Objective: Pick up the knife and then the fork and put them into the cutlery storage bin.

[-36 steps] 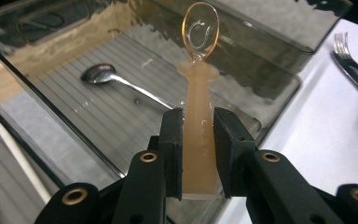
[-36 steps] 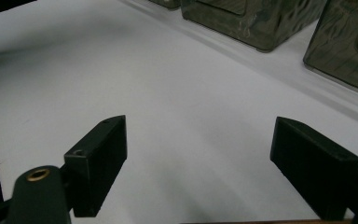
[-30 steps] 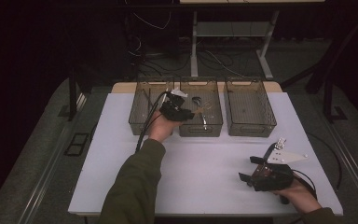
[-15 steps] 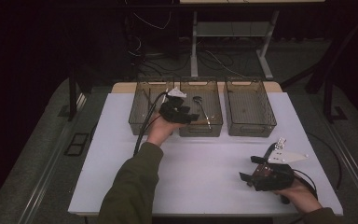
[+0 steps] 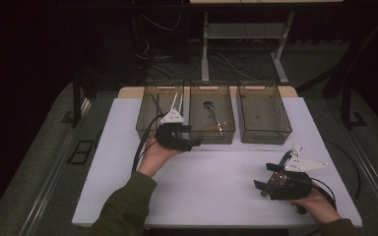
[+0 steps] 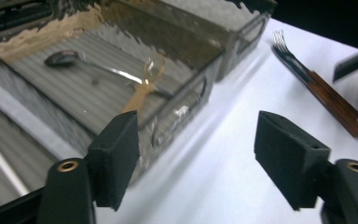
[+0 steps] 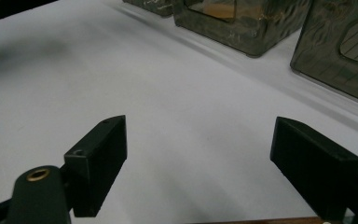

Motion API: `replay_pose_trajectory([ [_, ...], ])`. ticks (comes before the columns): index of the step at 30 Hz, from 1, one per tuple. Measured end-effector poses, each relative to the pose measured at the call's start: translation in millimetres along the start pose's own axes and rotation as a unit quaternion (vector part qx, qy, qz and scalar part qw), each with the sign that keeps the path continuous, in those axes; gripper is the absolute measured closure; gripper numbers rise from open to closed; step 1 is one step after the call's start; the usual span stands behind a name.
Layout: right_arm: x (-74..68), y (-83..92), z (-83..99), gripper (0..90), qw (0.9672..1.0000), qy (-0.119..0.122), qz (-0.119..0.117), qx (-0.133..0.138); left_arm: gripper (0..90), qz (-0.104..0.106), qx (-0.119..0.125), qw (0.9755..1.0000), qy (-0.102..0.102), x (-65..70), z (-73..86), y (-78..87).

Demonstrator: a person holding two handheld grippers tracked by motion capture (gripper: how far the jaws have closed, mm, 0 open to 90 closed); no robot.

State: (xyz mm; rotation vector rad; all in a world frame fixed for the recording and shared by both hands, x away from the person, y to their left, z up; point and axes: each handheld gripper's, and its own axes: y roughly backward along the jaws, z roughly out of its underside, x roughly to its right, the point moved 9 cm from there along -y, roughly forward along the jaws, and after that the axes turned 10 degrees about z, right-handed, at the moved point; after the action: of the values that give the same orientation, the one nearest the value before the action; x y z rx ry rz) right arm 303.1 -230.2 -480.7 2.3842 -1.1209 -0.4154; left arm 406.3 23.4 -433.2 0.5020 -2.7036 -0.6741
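Observation:
Three clear plastic bins stand in a row at the back of the white table (image 5: 216, 187). In the middle bin (image 5: 229, 133) lies a metal spoon (image 5: 210, 112) (image 6: 67, 57) with a wooden handle (image 6: 137, 98). My left gripper (image 5: 189, 137) (image 6: 198, 140) is open and empty, just in front of that bin's near wall. Forks with wooden handles (image 6: 321, 88) (image 5: 295, 150) lie on the table at the right. Beside them, near the front right corner, my right gripper (image 5: 266, 177) (image 7: 198, 154) is open and holds nothing.
The left bin (image 5: 145, 123) and the right bin (image 5: 263, 137) look empty. A black cable trails from the left gripper along the person's forearm. Dark floor, table legs and cables lie beyond the bins.
My left gripper has drawn back from over the middle bin toward the person and now sits in front of the bin. The right gripper has stayed put.

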Motion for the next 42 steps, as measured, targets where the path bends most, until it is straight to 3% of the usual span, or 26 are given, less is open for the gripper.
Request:
replay_pose_trajectory([
  [8, 7.5, 8.2, -0.9, 18.7, 0.9996, 0.0, 0.011, -0.028, 20.2, -0.016, -0.011, 0.9998, -0.004, 9.2, 35.2, 22.1],
  [13, 12.7, 15.7, 1.4, 19.1, 0.9987, 0.003, 0.011, -0.05, 16.6, -0.015, -0.005, 0.9999, 0.004, 16.8, 52.4, 35.2],
  [22, 24.7, 23.7, 12.6, 48.0, 0.9962, 0.003, 0.021, -0.085, 14.2, 0.001, -0.014, 0.9999, -0.002, 36.4, 82.1, 49.9],
  [28, 38.6, 27.5, 19.7, 63.8, 0.9937, 0.006, 0.05, -0.1, 13.8, 0.01, -0.011, 0.9999, 0.002, 47.6, 96.5, 55.1],
  [37, 74.1, 30.6, 25.4, 84.4, 0.9871, -0.012, 0.11, -0.115, 13.8, 0.009, -0.015, 0.9998, 0.004, 46.7, 100.6, 54.5],
  [42, 86.1, 30.1, 28.9, 90.0, 0.9848, -0.022, 0.119, -0.125, 13.8, 0.009, -0.015, 0.9998, 0.005, 46.2, 100.7, 54.4],
])
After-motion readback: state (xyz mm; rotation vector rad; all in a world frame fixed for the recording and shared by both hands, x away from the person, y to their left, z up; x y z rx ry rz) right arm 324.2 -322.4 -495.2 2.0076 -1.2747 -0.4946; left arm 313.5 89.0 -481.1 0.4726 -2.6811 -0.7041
